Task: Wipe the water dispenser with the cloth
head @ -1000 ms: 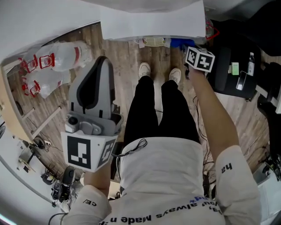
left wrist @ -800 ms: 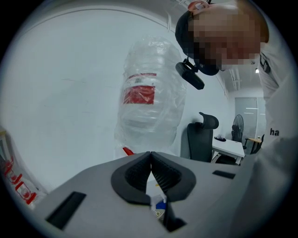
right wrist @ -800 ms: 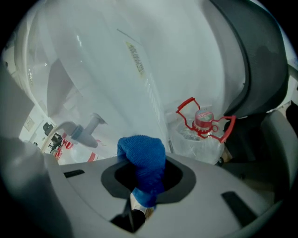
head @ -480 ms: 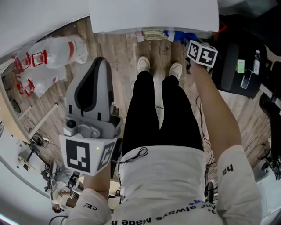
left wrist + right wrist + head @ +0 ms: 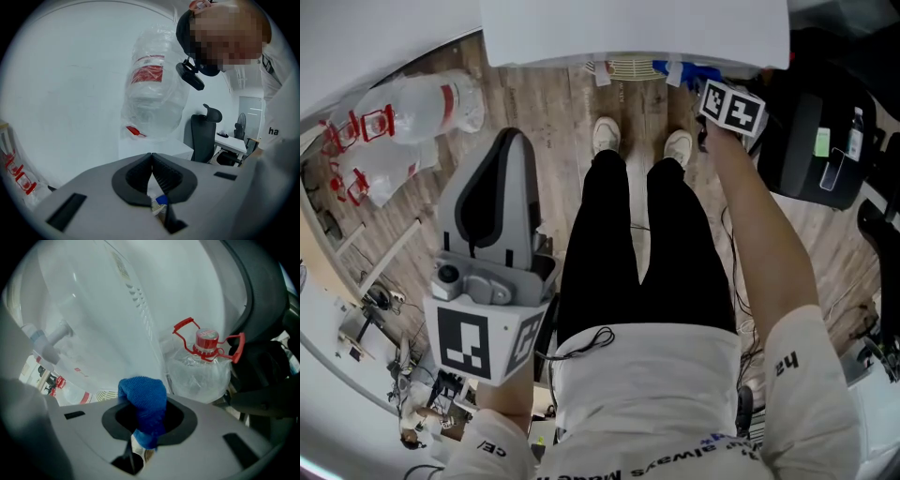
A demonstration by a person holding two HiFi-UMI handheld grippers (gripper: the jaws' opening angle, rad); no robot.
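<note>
One cloth [image 5: 142,397] between right gripper [image 5: 144,416] jaws

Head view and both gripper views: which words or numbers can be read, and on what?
"ha": white T-shirt sleeve.
"always": upside down on the white T-shirt front, rest cut off.
Small print on the other sleeve: unreadable.
Red labels on the clear plastic water bottles: too blurred to read.
</note>
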